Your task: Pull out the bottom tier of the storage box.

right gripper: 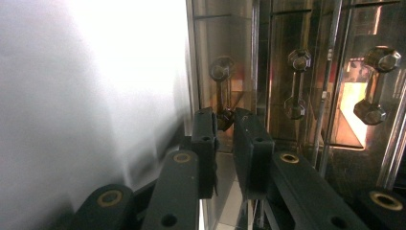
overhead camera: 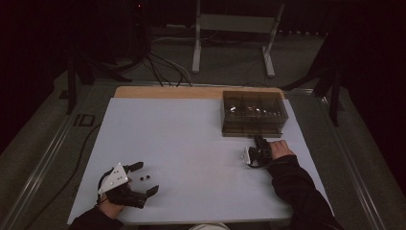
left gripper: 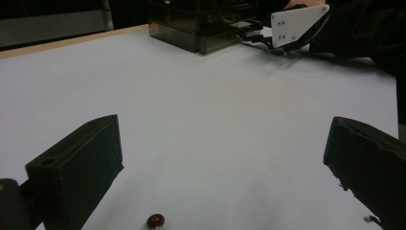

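Two grippers are working the white table sheet (overhead camera: 191,143) for me right now. My right gripper (overhead camera: 259,142) is sitting at the lower right of centre in the high view, its nose pushing up against the front of the smoky see-through drawer box (overhead camera: 253,114) that is standing in the upper right part of the sheet. Looking along its own jaws in the right gripper view, I am squeezing them nearly together, and the right gripper (right gripper: 225,125) is pinching the lower knob of the leftmost drawer handle (right gripper: 221,91), a small dumbbell-shaped pull standing on end in that picture. Two more handles of the same shape are showing to the right of it, one at mid frame (right gripper: 297,88) and one nearer the right edge (right gripper: 376,84), both untouched.

My left gripper (overhead camera: 143,178) is lying low in the lower left of the high view, its jaws spread wide and gripping nothing. Two small dark beads (overhead camera: 144,178) are sitting on the sheet right between those jaws. In the left gripper view, one of them, a dark red bead (left gripper: 155,220), is lying at the bottom edge between the two black jaws, touching neither. The drawer box (left gripper: 201,24) is showing at the top of that view, with my right gripper's white plate (left gripper: 297,24) just beside it.
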{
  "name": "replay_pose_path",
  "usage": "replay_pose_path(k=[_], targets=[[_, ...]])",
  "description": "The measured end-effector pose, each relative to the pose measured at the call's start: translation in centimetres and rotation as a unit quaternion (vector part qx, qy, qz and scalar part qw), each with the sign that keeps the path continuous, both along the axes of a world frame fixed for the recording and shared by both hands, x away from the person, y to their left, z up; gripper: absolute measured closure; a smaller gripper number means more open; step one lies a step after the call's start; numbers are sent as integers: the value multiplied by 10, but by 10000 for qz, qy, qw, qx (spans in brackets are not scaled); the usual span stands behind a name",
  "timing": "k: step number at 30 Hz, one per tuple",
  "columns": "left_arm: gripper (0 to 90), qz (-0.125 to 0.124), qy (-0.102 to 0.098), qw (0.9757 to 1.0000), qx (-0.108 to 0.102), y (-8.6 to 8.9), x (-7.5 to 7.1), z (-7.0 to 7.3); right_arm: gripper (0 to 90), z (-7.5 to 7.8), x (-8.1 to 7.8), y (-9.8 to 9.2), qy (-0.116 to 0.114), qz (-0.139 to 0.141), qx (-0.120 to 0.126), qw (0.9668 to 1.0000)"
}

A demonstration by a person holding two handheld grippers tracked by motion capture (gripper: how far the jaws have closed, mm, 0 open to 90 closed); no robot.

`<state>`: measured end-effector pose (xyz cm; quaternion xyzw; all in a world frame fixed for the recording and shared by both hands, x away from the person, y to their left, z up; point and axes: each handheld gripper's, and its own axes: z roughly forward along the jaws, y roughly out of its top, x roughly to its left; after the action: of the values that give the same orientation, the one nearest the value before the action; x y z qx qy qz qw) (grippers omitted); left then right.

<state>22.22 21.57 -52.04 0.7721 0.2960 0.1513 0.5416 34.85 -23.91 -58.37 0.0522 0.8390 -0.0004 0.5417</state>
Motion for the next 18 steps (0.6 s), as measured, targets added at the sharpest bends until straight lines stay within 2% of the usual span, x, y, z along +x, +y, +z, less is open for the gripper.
replay_pose_path(k=[11, 13, 15, 18], targets=[[9, 4, -3, 10000, -13, 0, 0, 0, 777, 4, 1, -1, 156, 57, 67, 9998], [9, 2, 19, 10000, 14, 0, 0, 0, 765, 6, 1, -2, 220, 67, 191, 9996], [9, 6, 10, 10000, -2, 0, 0, 0, 750, 9, 1, -3, 312, 75, 267, 9991], [9, -4, 6, 10000, 3, 0, 0, 0, 722, 14, -1, -4, 590, 126, 429, 9973]])
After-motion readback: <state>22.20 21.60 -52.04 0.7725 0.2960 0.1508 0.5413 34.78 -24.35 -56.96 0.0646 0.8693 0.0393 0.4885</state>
